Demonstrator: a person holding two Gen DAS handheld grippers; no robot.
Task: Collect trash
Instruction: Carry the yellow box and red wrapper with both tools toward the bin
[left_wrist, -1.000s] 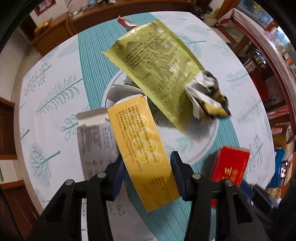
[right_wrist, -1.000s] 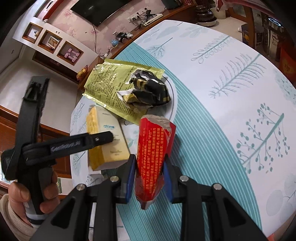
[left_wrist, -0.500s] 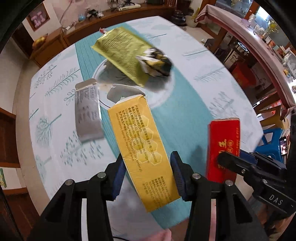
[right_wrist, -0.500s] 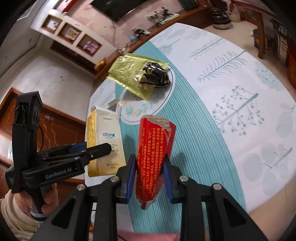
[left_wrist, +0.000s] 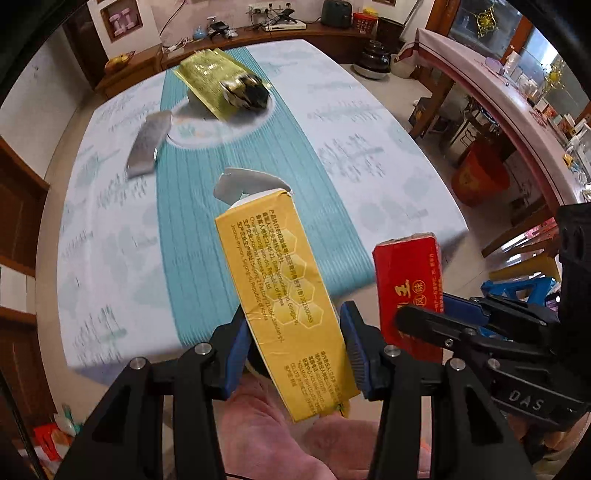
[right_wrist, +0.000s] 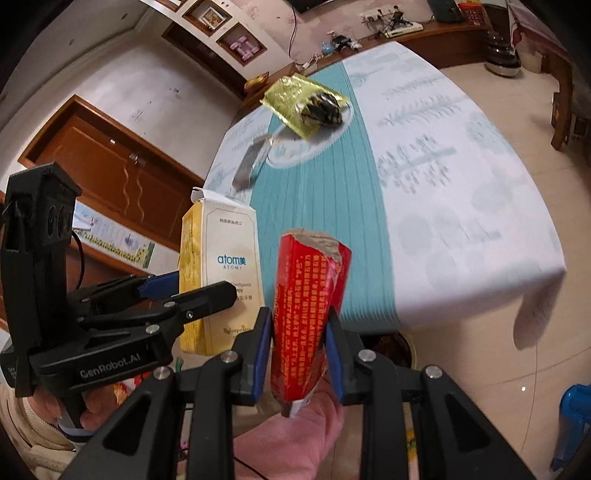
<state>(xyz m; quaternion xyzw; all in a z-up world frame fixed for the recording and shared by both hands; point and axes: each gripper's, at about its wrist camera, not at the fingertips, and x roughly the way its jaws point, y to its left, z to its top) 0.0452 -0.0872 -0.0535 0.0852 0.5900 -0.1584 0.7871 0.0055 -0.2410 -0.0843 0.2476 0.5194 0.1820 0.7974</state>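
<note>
Trash is in both claws, off the patterned cloth-covered surface's (left_wrist: 388, 155) near edge: left claw (left_wrist: 291, 350) clamped on a yellow cardboard carton (left_wrist: 280, 295), right claw (right_wrist: 295, 354) on a crumpled red paper packet (right_wrist: 306, 306). Hold both grips firm until over a bin; I can't see one. A gold foil pouch (left_wrist: 207, 81) and grey sachet (left_wrist: 147, 147) remain farther along that surface.

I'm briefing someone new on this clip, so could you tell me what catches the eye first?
Two cartons held up in front of the table: a yellow box clamped in the left gripper, and a torn red box clamped in the right gripper. Farther back, on the tablecloth, lie a gold foil bag and a crumpled wrapper.
</note>
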